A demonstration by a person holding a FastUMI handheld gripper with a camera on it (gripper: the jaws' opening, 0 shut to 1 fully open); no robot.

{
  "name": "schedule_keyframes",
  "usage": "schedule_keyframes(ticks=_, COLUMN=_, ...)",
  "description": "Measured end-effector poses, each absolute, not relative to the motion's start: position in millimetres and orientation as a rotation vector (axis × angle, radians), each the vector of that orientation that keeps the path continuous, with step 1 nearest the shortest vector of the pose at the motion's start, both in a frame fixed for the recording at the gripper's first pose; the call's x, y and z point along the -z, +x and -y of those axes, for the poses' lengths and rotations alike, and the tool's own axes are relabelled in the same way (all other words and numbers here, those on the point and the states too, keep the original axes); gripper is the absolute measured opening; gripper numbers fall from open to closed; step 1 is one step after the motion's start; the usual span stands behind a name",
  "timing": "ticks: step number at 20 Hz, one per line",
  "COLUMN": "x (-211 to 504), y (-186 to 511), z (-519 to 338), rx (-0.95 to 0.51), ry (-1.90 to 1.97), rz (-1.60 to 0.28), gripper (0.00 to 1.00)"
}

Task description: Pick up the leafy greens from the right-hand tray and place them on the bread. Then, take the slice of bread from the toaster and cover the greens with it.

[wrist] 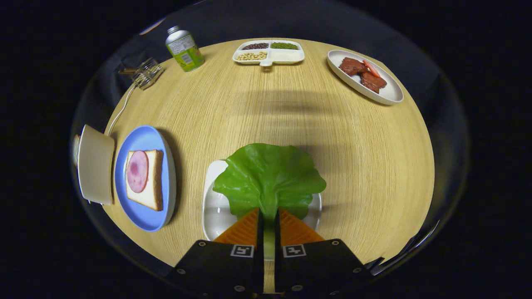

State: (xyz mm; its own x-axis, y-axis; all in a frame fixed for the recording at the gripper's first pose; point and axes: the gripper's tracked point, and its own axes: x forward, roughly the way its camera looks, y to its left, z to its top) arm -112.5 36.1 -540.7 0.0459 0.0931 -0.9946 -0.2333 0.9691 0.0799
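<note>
One step is underway: the gripper [269, 216] has both fingers pinched narrow on the stem of the lettuce leaf [268, 174], which fans out over its white tray [212, 207]. I'd say the next move is carrying it left to the ham-topped bread [145, 178] on the blue plate [143, 218], near the toaster [95, 164]. Gotta keep the floppy leaf flat.

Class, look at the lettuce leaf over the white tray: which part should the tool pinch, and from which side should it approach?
Pinch the narrow stem end of the lettuce leaf, coming from the near side, opposite its ruffled edge. The leaf fans wide away from the tool and tapers to a rib between the fingers, which are closed on exactly that part above the white tray.
</note>
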Motion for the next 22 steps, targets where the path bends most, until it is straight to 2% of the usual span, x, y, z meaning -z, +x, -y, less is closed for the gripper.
schedule_keyframes(ticks=2, x=531, y=-116, z=-44, rx=-0.236, ry=0.018, rz=-1.530, gripper=0.07)
schedule_keyframes(ticks=7, x=497, y=-114, z=-60, rx=-0.229, ry=0.148, rz=-1.485, gripper=0.07)
schedule_keyframes(ticks=14, x=467, y=-116, z=-92, rx=-0.221, ry=0.189, rz=-1.443, gripper=0.07)
schedule_keyframes(ticks=22, x=450, y=-124, z=-156, rx=-0.304, ry=0.165, rz=-1.423, gripper=0.07)
